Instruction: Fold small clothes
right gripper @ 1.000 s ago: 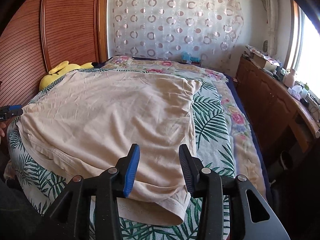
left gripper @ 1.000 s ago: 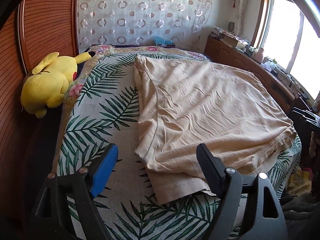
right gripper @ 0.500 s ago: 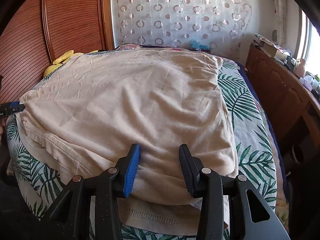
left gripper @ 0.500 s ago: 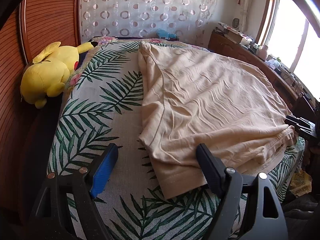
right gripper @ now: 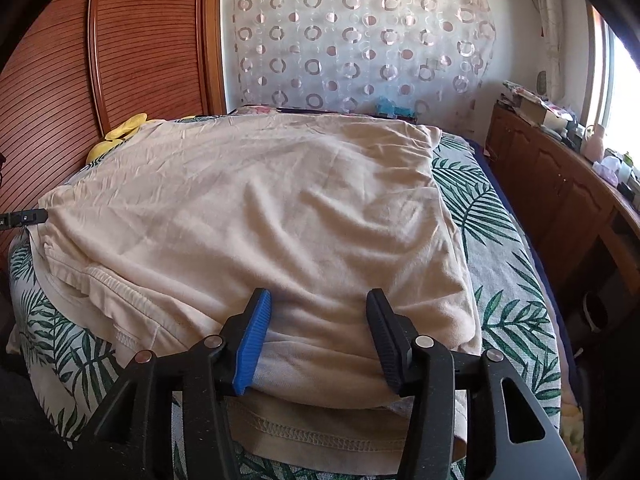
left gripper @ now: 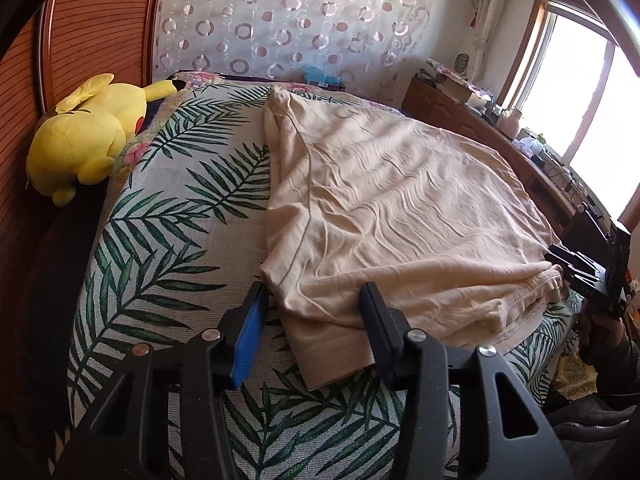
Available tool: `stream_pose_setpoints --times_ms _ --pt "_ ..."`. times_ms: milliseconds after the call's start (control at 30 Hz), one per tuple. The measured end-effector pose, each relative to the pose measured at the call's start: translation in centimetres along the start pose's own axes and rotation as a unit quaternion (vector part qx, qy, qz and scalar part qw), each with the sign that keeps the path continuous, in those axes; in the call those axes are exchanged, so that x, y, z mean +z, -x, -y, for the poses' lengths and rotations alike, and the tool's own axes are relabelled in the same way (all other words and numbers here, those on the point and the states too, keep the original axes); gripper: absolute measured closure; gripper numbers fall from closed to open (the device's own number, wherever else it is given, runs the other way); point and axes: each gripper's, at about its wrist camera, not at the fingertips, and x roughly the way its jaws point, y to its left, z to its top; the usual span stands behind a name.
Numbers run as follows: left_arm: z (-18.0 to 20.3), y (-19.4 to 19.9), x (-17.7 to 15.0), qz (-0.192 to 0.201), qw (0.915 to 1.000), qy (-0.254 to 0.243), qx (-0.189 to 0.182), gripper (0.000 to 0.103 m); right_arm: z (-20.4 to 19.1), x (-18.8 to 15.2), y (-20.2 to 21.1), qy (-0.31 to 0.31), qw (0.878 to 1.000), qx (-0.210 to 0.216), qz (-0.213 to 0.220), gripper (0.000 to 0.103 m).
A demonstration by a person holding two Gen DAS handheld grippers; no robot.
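1. Our bed (left gripper: 152,280) carries the beige shirt (left gripper: 400,208), laid flat with one side already folded in; further folds remain.
2. Our left gripper (left gripper: 312,308) has just been narrowing, jaws apart around the shirt's near corner.
3. Our right gripper (right gripper: 316,320) has just been widening, jaws straddling the hem.

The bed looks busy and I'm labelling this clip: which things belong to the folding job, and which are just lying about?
Job:
- beige garment
- left gripper, jaws just closing around its corner
- right gripper, jaws just widening over its hem

Lying about:
- yellow plush toy
- cluttered wooden counter
- leaf-print bedspread
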Motion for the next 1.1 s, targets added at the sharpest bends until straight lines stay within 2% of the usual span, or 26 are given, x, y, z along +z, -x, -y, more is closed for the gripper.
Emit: stream_pose_setpoints --times_ms 33,100,133,333,600,767,967,1100 --pt "0.2 -0.1 0.0 -0.003 1.0 -0.003 -0.004 0.069 0.1 0.0 0.0 -0.001 1.0 0.001 0.0 0.05" --pt "0.7 -0.3 0.1 -0.007 0.9998 -0.009 -0.017 0.09 0.2 -0.1 0.0 -0.002 1.0 0.001 0.001 0.05" --pt "0.9 -0.4 0.3 -0.008 0.9997 -0.01 -0.022 0.094 0.2 -0.1 0.0 -0.002 1.0 0.001 0.001 0.05" --pt "4.0 0.5 3.2 0.027 0.9976 -0.04 -0.049 0.096 0.3 0.3 0.0 0.0 1.0 0.004 -0.008 0.05" --pt "12.1 -0.4 8.8 0.059 0.9855 -0.103 -0.122 0.096 0.8 1.3 0.6 -0.011 1.0 0.011 -0.027 0.05" --pt "18.2 -1.6 11.2 0.05 0.9721 -0.148 -0.175 0.096 1.7 1.6 2.4 -0.017 1.0 0.006 -0.013 0.05" --pt "24.2 -1.4 11.7 0.035 0.954 -0.2 -0.221 0.096 3.3 1.9 4.6 -0.041 0.999 0.002 0.009 0.05" --pt "25.6 -1.5 11.0 0.021 0.9528 -0.204 -0.224 0.096 3.7 2.0 5.6 -0.047 0.999 0.009 0.02 0.05"
